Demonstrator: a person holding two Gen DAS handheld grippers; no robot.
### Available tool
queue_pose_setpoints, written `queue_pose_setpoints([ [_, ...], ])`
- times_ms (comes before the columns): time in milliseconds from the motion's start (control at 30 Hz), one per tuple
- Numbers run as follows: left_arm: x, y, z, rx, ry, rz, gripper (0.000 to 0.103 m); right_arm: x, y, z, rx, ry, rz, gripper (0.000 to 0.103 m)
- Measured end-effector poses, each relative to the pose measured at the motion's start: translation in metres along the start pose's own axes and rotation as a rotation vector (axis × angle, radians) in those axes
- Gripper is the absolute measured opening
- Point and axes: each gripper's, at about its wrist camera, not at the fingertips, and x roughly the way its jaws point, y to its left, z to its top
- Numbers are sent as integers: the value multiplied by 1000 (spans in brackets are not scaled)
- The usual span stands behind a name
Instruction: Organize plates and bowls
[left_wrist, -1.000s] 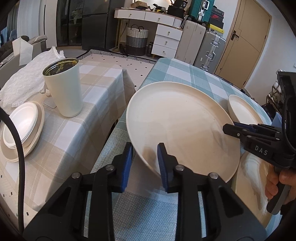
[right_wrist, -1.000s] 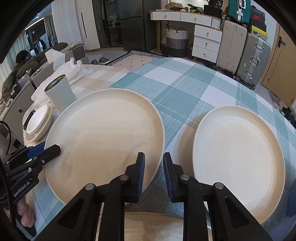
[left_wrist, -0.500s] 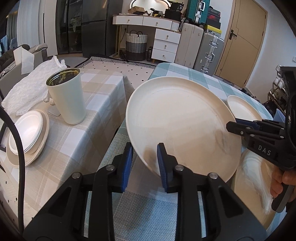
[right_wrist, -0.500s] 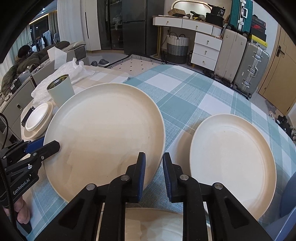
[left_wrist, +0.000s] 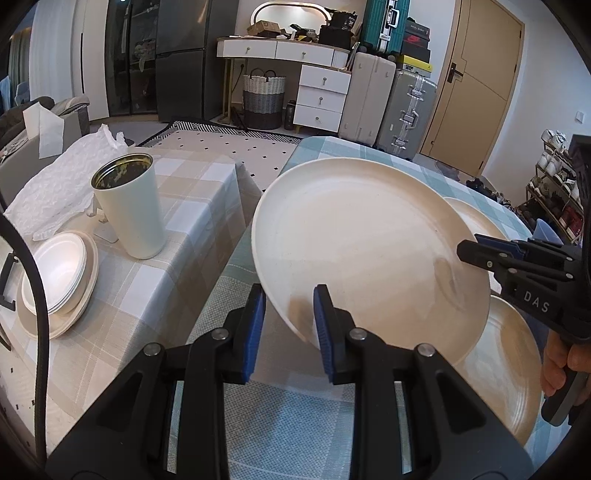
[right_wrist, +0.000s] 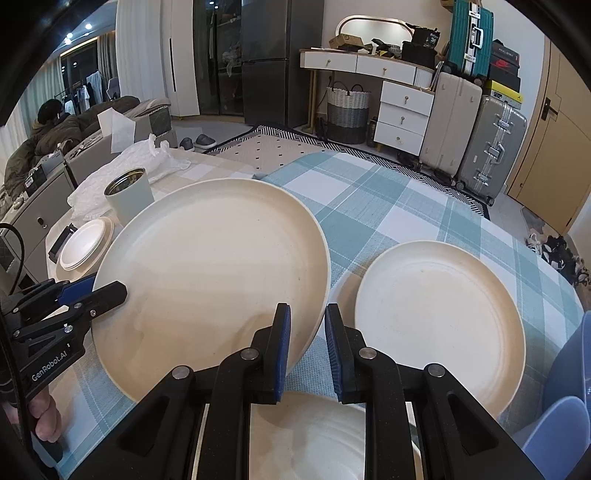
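- Now I carry the big plate (right_wrist: 210, 273); my left tongs (left_wrist: 289, 322) and right tongs (right_wrist: 307, 341) both pinch its rim.
- Next, I should lower it onto the plate below my right tongs (right_wrist: 325, 439).

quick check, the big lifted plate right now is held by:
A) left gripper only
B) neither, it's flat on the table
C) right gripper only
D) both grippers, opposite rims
D: the left gripper and the right gripper each straddle a rim of the big plate, on opposite sides, and it sits tilted above the teal checked tablecloth.
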Motion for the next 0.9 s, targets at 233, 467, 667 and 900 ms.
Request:
queue_pose_setpoints([
  [233, -9, -16, 0, 40, -2, -26, 24, -22, -12, -8, 45, -2, -31, 19],
  [467, -19, -34, -3, 79, 1, -46, 24, -46, -17, -19, 69, -9, -75, 19],
  [667, -28, -47, -8, 114, 4, -85, 24, -65, -23, -30, 87, -4, -102, 19],
  [900, -40, -64, -15, 175, 8, -120, 24, -87, -28, -51, 127, -14, -127, 19],
])
